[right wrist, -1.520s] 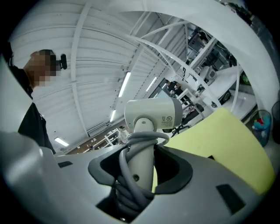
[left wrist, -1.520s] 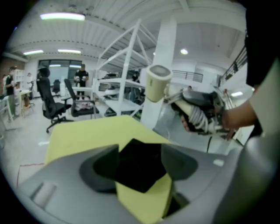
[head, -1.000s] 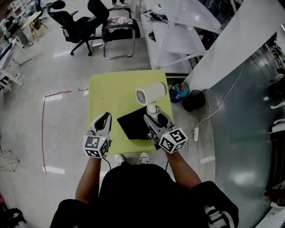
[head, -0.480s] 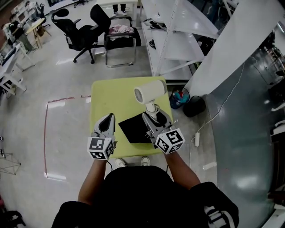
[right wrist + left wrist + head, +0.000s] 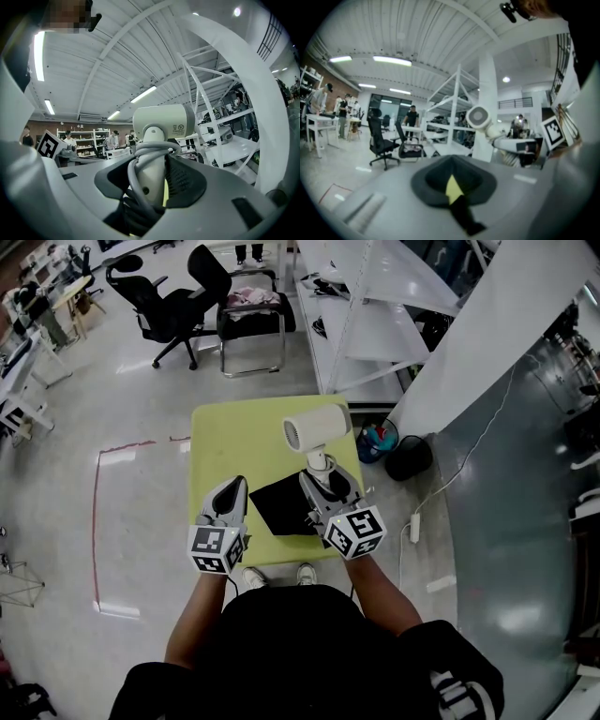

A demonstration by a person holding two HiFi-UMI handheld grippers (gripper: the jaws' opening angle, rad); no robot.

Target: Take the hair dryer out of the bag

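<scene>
1. Head view: the right gripper (image 5: 323, 486) is gripping the dryer (image 5: 317, 427) by its handle with its jaws, holding it upright at centre frame, apparently clear of the bag (image 5: 281, 509).
2. The left gripper (image 5: 232, 491) is hovering over the desk (image 5: 234, 442), jaws closed and seemingly empty, left of the bag.

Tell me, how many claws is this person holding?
2. The left claw hangs shut at the left of the table; the right claw grips the hair dryer by its handle.

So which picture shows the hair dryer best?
The right gripper view: the hair dryer fills the middle, and its handle is gripped in the right claw. The head view shows it small from above, over the yellow table. The left gripper view shows it small and far off, round front facing the camera.
</scene>
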